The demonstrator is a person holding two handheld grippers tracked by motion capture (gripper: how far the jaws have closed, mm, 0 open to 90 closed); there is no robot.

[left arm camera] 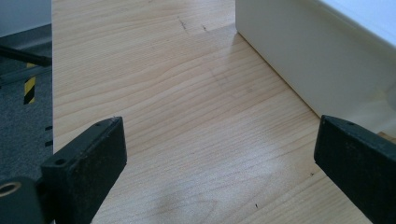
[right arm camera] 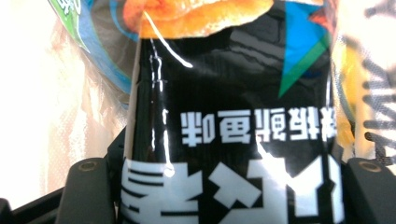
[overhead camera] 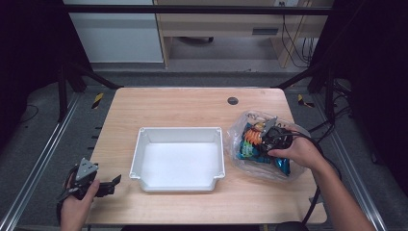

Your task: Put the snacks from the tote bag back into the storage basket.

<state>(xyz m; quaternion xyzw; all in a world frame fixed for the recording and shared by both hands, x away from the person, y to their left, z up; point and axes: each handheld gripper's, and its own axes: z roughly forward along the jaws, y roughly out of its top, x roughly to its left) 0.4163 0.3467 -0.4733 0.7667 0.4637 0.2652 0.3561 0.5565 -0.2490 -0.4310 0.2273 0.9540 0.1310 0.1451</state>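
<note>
Black packet point(right arm camera: 233, 140) inside bag point(overhead camera: 240, 126), right of frame, clamped between right gripper point(overhead camera: 262, 139) jaws. Tray point(overhead camera: 144, 137) directly left of that claw, close by. Left gripper point(overhead camera: 111, 183) spread wide, empty, lower left.

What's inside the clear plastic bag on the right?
The bag holds snack packets, orange, green and blue; the right gripper grips a black packet. Anything underneath is covered.

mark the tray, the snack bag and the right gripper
tray point(overhead camera: 219, 159), high view, right rim.
snack bag point(overhead camera: 240, 130), high view, clear plastic at its left side.
right gripper point(overhead camera: 265, 139), high view, jaw tips inside the bag.
</note>
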